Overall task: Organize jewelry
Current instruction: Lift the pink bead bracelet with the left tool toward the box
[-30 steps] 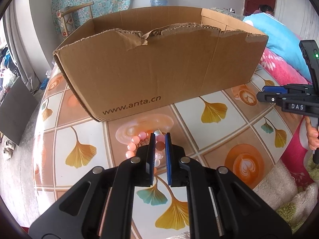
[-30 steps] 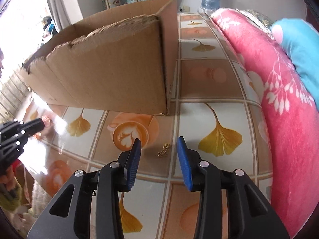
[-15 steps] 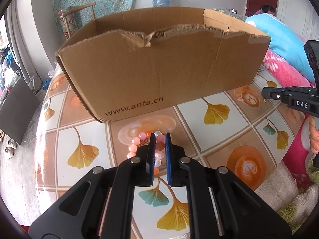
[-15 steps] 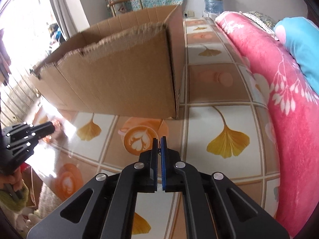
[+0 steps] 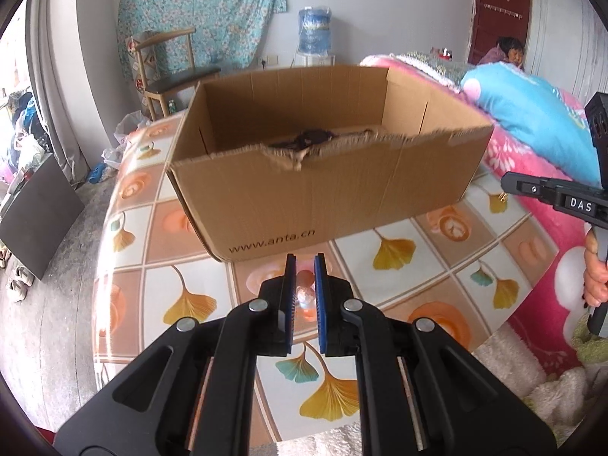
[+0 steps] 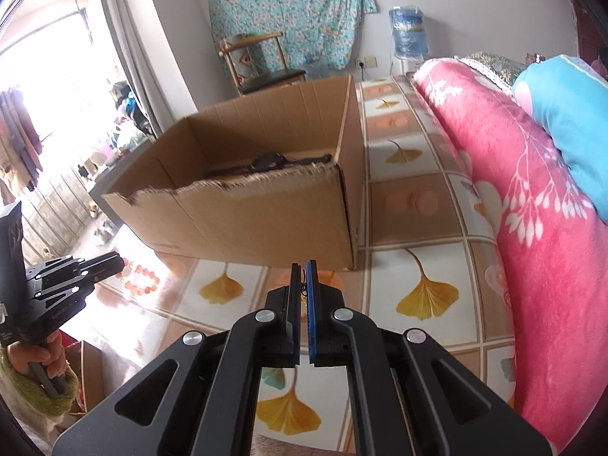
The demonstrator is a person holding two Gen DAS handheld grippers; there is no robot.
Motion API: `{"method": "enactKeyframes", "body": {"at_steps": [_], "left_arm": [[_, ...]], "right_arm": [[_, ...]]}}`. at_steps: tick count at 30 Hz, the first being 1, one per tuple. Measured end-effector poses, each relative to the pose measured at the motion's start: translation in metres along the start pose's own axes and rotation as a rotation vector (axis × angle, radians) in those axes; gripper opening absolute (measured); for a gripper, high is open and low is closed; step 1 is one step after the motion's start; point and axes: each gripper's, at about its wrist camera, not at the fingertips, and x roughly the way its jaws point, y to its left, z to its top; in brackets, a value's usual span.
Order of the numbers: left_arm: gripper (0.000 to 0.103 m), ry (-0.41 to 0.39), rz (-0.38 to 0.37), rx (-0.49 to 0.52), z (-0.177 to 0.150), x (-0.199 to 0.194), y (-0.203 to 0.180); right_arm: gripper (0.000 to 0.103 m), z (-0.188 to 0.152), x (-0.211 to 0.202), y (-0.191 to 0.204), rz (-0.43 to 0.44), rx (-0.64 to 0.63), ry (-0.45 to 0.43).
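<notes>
An open cardboard box [image 5: 342, 190] stands on the tiled table, also in the right wrist view [image 6: 266, 212], with dark jewelry [image 6: 266, 161] on its floor. My left gripper [image 5: 303, 266] is shut on a pink bead bracelet [image 5: 304, 292] and holds it above the table before the box. The bracelet hangs from that gripper in the right wrist view [image 6: 140, 279]. My right gripper [image 6: 302, 273] is shut on a small gold chain [image 6: 303, 285], a thin dark strand between the pads, right of the box's front corner.
A pink blanket [image 6: 513, 190] and a blue pillow [image 5: 532, 125] lie along the table's right side. A wooden chair [image 5: 167, 72] and a water bottle [image 5: 314, 30] stand behind. A person [image 5: 505, 53] sits by the far door.
My right gripper closed on the small gold chain and lifted it. My left gripper rose with the bead bracelet, so the inside of the box now shows.
</notes>
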Motion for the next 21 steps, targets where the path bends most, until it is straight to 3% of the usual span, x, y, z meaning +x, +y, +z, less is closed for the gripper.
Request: {"method": "enactKeyframes", "body": {"at_steps": [12,21], "left_arm": [[0.008,-0.102,-0.048,-0.019,0.029,-0.044,-0.008],[0.008,-0.200,-0.119,-0.008,0.071,-0.085,-0.020]], "right_arm": [[0.003,0.019,-0.032,0.012,0.054,-0.012,-0.088],[0.003,0.054,-0.062,0.023,0.129,-0.040,-0.180]]}}
